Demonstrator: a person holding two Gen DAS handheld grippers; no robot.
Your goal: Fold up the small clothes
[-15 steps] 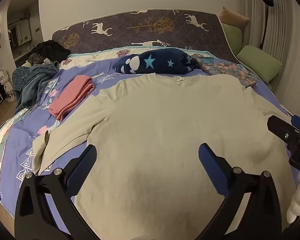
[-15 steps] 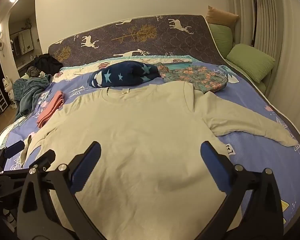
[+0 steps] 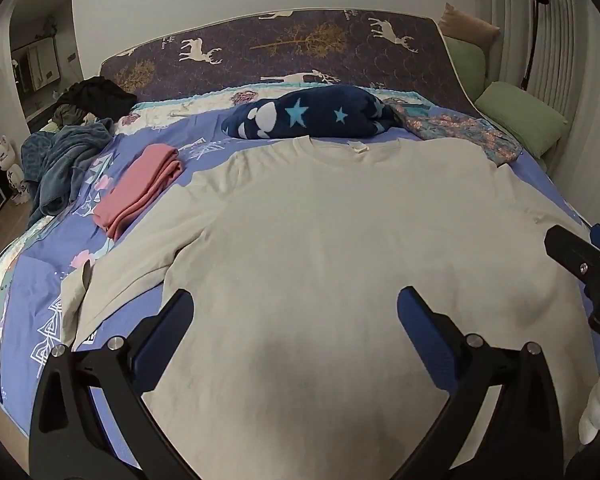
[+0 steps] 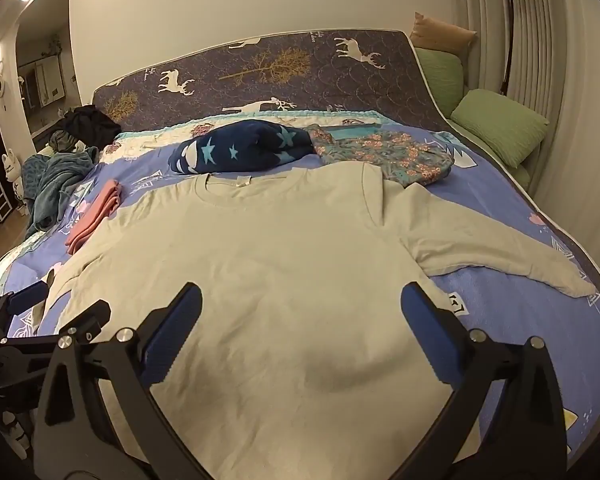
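Here, a cream long-sleeved shirt (image 3: 340, 248) lies flat on the bed (image 4: 512, 320), apparently ready for folding; left gripper (image 3: 294, 322) and right gripper (image 4: 300, 314) hover, fingers wide apart, empty.

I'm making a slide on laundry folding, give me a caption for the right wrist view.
Open right gripper poised over a beige long-sleeved shirt spread flat on the bed, unfolded.
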